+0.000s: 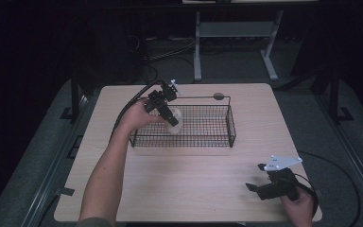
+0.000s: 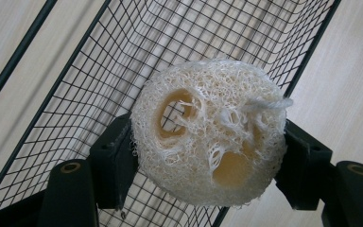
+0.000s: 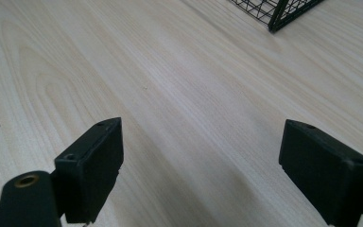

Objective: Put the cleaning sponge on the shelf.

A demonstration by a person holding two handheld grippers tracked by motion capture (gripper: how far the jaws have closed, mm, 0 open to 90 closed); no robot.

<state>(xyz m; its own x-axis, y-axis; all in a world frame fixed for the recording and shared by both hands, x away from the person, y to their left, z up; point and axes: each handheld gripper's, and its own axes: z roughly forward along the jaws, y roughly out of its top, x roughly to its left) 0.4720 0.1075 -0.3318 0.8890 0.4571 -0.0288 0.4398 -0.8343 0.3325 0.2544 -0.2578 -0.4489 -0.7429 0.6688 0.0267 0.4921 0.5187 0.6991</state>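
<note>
My left gripper (image 2: 208, 189) pinches the round cream fibrous loofah sponge (image 2: 208, 142) inside the black wire-mesh basket's (image 1: 230, 125) left end.

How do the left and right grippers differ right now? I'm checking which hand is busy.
The left gripper is shut on a loofah sponge; the right gripper stands open with nothing between its jaws. The left one hangs over the wire basket; the right sits low near the table's front corner. Both are black and hand-held.

Right gripper (image 3: 201, 165) jaws are held wide apart above bare wooden table (image 3: 170, 85); wire basket (image 3: 276, 9) corner seen beyond.
</note>
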